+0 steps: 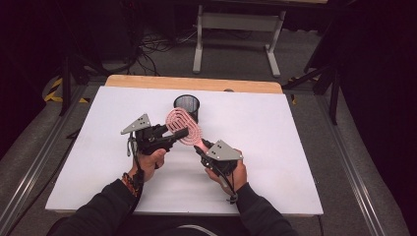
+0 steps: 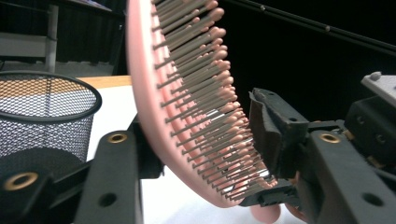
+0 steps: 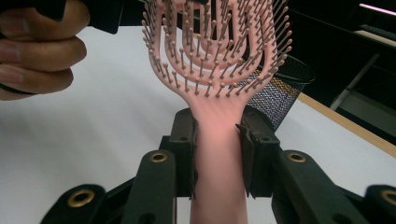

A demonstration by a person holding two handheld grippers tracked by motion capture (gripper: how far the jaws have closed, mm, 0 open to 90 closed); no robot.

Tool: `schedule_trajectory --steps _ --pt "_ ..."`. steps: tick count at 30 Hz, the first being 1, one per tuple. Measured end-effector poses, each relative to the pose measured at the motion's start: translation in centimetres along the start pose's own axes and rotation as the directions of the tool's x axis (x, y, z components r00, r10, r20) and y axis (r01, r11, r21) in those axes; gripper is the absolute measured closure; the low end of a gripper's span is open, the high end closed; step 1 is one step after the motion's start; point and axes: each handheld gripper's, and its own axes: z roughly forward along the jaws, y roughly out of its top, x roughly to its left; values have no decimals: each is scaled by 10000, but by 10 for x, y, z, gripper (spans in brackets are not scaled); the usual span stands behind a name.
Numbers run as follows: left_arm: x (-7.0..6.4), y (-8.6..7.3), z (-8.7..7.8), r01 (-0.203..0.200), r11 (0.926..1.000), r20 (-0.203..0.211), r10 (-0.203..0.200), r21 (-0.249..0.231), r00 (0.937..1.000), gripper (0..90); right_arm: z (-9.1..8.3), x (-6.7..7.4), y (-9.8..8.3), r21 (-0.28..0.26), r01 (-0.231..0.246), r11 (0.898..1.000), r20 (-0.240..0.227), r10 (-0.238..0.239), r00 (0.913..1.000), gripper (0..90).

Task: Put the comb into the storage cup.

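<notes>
White board covers the tabletop (image 1: pixel 275 162), smooth and matte, with a strip of bare wood along its far edge. Near that edge stands a black wire-mesh cup (image 1: pixel 187 105), round, open-topped and see-through.

Held above the middle of the tabletop, just in front of the cup, is the pink hairbrush (image 1: pixel 181 126). It looks like moulded plastic: an oval head cut into looping ribs, rows of thin pins with rounded tips, and a smooth thick handle. I judge it light and fairly stiff, though the open ribs would likely flex under a squeeze and the pins bend, so the handle is the sound place to grip.

The right gripper (image 3: pixel 218 154) has its jaws clamped on that handle, pads pressing both sides. The left gripper (image 2: pixel 205 154) has its jaws around the head, one behind the back and one toward the pin tips; whether they press I cannot tell.
</notes>
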Motion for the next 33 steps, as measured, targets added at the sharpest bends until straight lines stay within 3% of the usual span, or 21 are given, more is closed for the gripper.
schedule_trajectory --steps 8,18,27,33 --pt "-5 2 -2 -112 9998 352 117 -151 9993 591 2 2 -1 121 127 9998 64 -128 9999 694" --pt "-11 5 -4 -501 9987 664 505 -80 9965 623 3 5 -1 129 193 9997 26 -193 9998 694" --pt "-17 9 -6 -1061 9943 705 1065 -91 9918 632 4 7 -1 -16 155 9999 -6 -155 9999 690" --pt "-17 11 -6 -1166 9931 706 1171 -106 9906 634 5 7 -1 -146 40 9999 -78 -42 10000 680"
